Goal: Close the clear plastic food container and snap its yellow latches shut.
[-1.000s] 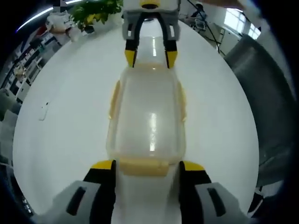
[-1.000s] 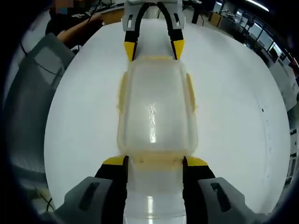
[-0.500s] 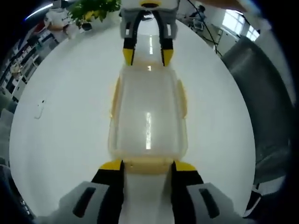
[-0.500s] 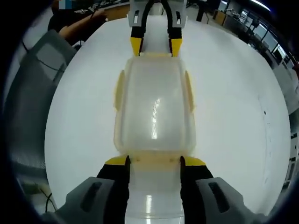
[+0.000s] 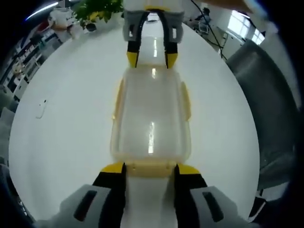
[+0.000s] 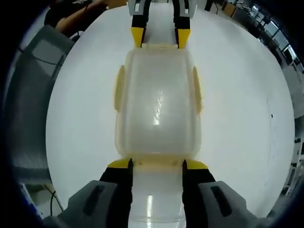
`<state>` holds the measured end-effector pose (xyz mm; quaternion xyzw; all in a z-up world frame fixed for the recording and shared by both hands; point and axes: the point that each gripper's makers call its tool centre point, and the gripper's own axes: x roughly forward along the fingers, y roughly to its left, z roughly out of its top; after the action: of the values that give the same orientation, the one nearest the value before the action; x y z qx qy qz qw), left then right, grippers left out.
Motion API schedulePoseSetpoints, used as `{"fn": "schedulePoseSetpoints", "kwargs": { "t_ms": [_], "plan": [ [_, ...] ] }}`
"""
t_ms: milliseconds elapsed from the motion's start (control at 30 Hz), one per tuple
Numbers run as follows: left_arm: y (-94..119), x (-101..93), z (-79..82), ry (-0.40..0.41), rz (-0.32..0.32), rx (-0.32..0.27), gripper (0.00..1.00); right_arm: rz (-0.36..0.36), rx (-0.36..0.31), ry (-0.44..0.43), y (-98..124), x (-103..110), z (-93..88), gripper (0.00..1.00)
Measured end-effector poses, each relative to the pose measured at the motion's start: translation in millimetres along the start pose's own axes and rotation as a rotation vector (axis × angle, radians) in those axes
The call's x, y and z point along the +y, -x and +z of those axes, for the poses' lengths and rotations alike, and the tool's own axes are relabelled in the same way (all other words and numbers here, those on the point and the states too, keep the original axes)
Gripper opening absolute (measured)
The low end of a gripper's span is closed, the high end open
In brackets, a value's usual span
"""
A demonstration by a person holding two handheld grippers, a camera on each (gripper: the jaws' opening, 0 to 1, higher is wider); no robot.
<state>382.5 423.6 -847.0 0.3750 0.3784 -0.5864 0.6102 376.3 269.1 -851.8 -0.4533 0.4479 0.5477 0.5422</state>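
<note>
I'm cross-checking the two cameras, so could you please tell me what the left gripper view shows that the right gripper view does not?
Left gripper view: a green plant at the table's far edge and a small mark on the tabletop. Right gripper view: a person's arm reaching over the table's far edge. Both: the clear container lying lengthwise on the white table, yellow latches along its sides, the left tongs and right tongs straddling its opposite end latches.
</note>
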Motion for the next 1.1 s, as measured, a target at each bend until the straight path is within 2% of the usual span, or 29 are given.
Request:
{"fn": "schedulePoseSetpoints", "kwargs": {
  "t_ms": [267, 533, 767, 833, 933, 1100],
  "plan": [
    [-0.2, -0.5, 1.5, 0.007, 0.007, 0.041, 0.34, 0.005, -0.006, 0.002, 0.2, -0.6, -1.7, 0.36],
    [1.2, -0.4, -0.1, 0.006, 0.003, 0.029, 0.35, 0.004, 0.014, -0.004, -0.6, -0.1, -1.3, 0.37],
    [1.3, -0.7, -0.3, 0.004, 0.003, 0.046, 0.34, 0.004, 0.018, -0.002, -0.4, 0.1, -1.9, 0.37],
    [2.0, -0.5, -1.0, 0.003, 0.000, 0.037, 0.34, -0.002, 0.006, -0.012, 0.1, 0.6, -2.3, 0.37],
    [3.5, 0.1, -1.3, 0.007, -0.010, -0.011, 0.34, -0.007, -0.047, -0.011, 1.2, 1.7, -2.8, 0.36],
    [5.1, -5.0, -4.1, -0.006, -0.015, 0.012, 0.34, -0.024, -0.038, 0.011, 1.0, 8.5, 4.6, 0.36]
  ]
}}
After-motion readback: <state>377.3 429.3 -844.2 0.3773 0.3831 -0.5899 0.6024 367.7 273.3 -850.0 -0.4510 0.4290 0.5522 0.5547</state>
